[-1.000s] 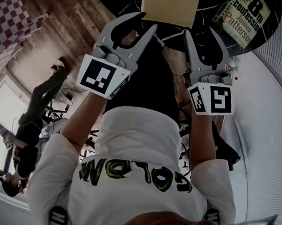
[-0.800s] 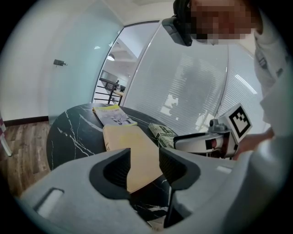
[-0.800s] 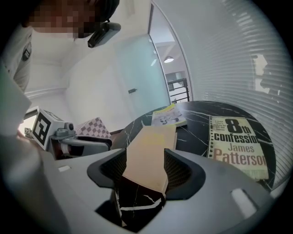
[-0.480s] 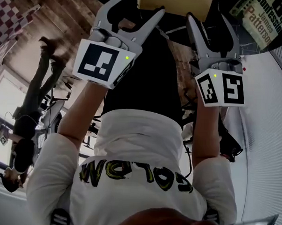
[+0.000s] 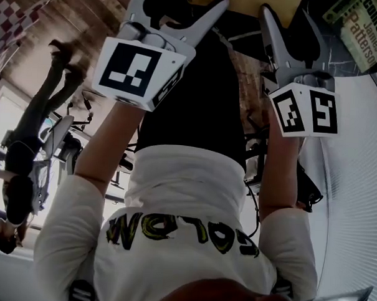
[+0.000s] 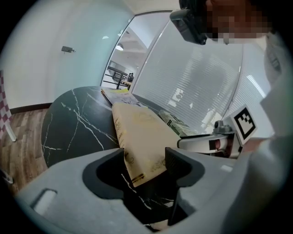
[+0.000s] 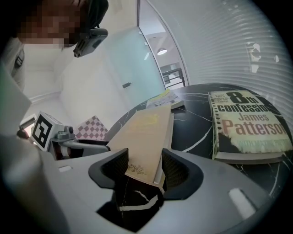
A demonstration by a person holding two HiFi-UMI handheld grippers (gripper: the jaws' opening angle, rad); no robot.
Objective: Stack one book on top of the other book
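Note:
A tan book (image 6: 139, 137) lies flat on the black marble table (image 6: 73, 123), one near corner inside each gripper. My left gripper (image 6: 144, 160) stands open around the left corner; its jaws have just been opening, and the pads do not press. My right gripper (image 7: 144, 162) has the other corner (image 7: 146, 130) between its pads; its jaws have just closed a little, with a gap still showing. In the head view both grippers (image 5: 182, 0) (image 5: 286, 17) reach the book's near edge (image 5: 257, 1). The second book, a James Patterson paperback (image 7: 249, 125) (image 5: 362, 29), lies just right of it.
A thin magazine (image 6: 120, 93) rests at the table's far edge. The round table's rim curves close on the right beside slatted window blinds (image 7: 238, 41). Wooden floor and a checkered cloth (image 5: 13, 14) lie to the left, where another person (image 5: 26, 146) stands.
Both grippers have gone further toward the table with the tan book, which now sits at the picture's top edge. The left jaws stand wider apart than before.

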